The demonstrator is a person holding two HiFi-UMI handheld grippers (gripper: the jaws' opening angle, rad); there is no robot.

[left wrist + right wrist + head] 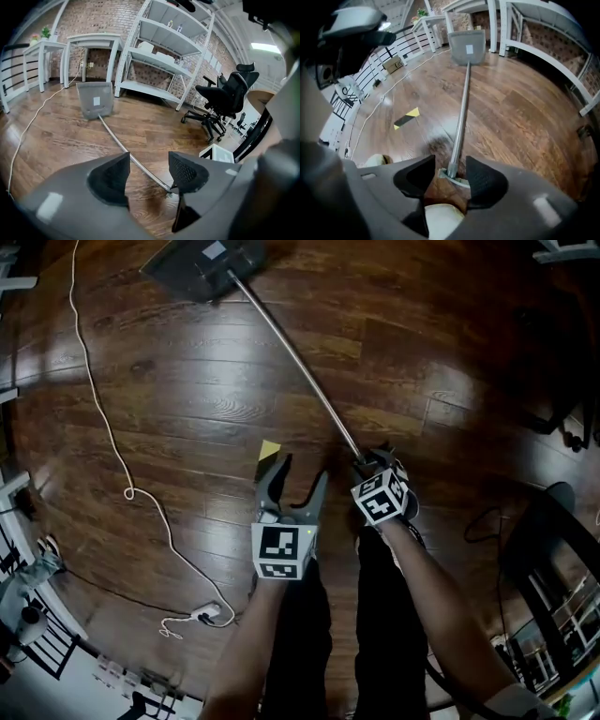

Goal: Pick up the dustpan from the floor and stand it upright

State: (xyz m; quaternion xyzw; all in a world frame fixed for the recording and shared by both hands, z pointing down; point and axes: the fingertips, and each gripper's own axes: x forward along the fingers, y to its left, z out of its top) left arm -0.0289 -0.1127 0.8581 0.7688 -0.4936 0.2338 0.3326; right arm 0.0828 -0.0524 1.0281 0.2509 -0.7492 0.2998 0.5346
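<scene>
Head view: the grey flat plastic dustpan [202, 263] with its long silver metal pole [281, 346] lies flat on the dark wooden floor [187, 399], pan farthest from me.

Left gripper view: my left claw [149, 161] gapes, empty.

Right gripper view: my right claw [450, 164] stands parted around the pole's near end, not clamping.

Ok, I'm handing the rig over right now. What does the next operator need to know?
Left gripper: open and empty, just left of the handle's end.
Right gripper: open, jaws astride the free end of the metal handle, pads not yet pressing.
Dustpan: lying on the wood floor, pan at the far end, handle running back to the grippers.
Done: both grippers are down at the handle's end.
Left: close on the handle, lift, stand the dustpan upright.
A white cable lies off to the left, apart from the dustpan.
</scene>
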